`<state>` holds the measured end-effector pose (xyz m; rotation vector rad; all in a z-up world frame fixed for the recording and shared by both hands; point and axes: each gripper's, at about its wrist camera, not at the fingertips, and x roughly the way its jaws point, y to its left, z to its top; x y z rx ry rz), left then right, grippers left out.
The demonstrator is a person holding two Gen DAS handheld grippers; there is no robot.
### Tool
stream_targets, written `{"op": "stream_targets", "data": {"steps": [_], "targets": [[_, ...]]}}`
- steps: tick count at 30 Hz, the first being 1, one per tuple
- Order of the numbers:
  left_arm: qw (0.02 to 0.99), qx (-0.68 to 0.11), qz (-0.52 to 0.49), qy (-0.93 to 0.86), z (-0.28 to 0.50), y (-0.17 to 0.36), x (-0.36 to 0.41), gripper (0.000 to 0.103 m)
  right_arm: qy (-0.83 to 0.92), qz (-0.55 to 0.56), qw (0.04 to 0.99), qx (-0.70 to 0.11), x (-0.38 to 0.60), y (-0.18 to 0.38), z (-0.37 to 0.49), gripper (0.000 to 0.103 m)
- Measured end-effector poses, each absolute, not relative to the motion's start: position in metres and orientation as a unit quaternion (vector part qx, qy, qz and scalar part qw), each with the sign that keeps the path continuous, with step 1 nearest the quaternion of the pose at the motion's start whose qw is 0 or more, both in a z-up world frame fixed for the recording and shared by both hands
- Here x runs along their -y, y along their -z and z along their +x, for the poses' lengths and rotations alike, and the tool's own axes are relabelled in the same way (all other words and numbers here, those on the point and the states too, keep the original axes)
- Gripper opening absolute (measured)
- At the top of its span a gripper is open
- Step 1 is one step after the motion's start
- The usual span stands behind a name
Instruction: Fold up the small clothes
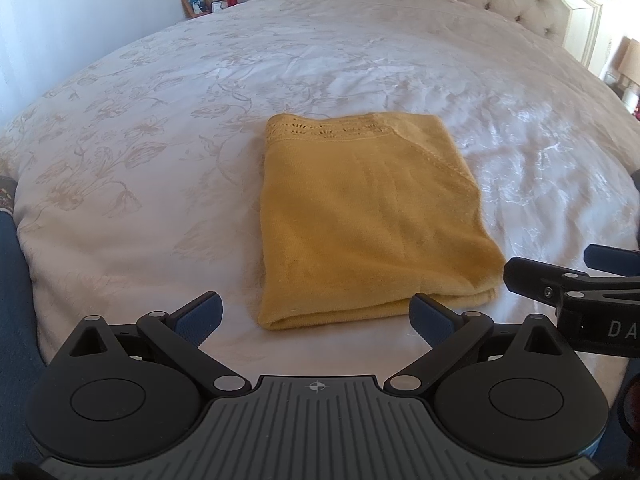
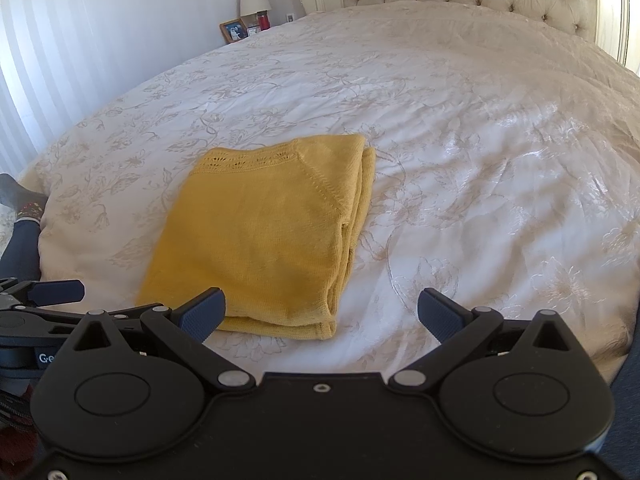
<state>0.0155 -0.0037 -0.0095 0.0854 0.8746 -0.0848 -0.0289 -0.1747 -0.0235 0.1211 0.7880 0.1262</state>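
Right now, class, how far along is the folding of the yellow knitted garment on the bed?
Done: the mustard-yellow knitted garment lies folded into a neat layered rectangle on the floral white bedspread. In hand: nothing; the left claw and right claw are both open, just short of its near edge. Left: possibly one more fold, or nothing.

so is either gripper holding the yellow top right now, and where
Nothing is held. The left gripper and right gripper are both open, short of the folded yellow top on the bed.

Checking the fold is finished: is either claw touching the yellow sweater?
Apart. Both wrist views show the left claw and right claw open, empty, short of the yellow sweater.
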Motion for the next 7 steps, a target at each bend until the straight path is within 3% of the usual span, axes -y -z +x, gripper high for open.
{"op": "stream_targets", "data": {"steps": [7], "targets": [[0.904,-0.423,0.043,0.042,0.016,0.0099,0.0039,0.101,-0.061,0.062,0.919,-0.385,0.1757,0.0247,-0.0287,0.102]]}}
